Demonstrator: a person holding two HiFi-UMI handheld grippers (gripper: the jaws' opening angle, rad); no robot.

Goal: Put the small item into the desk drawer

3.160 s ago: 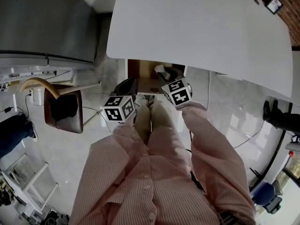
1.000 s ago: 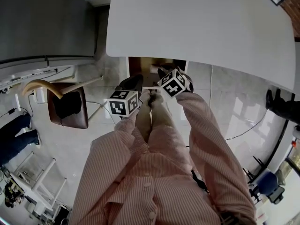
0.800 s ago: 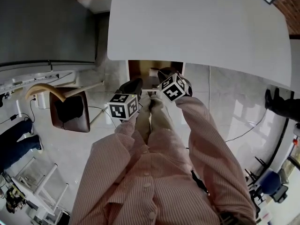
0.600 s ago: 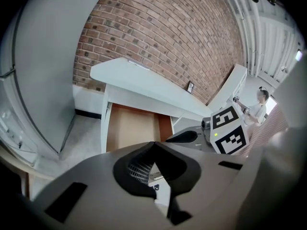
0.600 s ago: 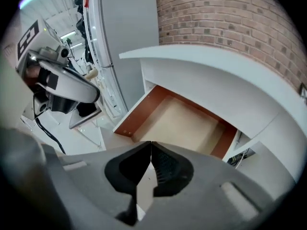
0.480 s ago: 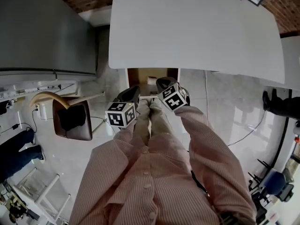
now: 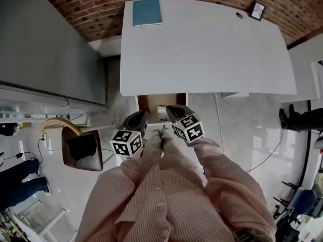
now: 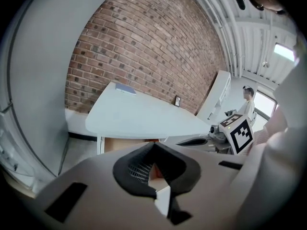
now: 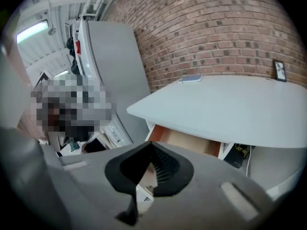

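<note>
The wooden desk drawer [image 7: 150, 103] stands pulled out under the front edge of the white desk [image 7: 212, 49]. A pale patch in it may be the small item; I cannot tell for sure. Both grippers hover side by side just in front of the drawer, above the person's knees. My left gripper [image 7: 139, 116] has its jaws together and empty, as the left gripper view [image 8: 160, 195] shows. My right gripper [image 7: 170, 110] is shut with nothing between its jaws [image 9: 136, 195]. The drawer [image 9: 187, 140] shows open beyond the right jaws and also in the left gripper view [image 8: 127, 144].
A blue book [image 7: 147, 11] lies at the desk's far left, a small picture frame [image 7: 257, 10] at its far right. A brown chair [image 7: 83, 147] stands on the floor to the left. A grey cabinet [image 7: 45, 49] flanks the desk, a brick wall behind.
Both grippers have come up and back out of the drawer toward the person. The head view has tilted up, so the desk's far edge, the book and the brick wall have come into view.
</note>
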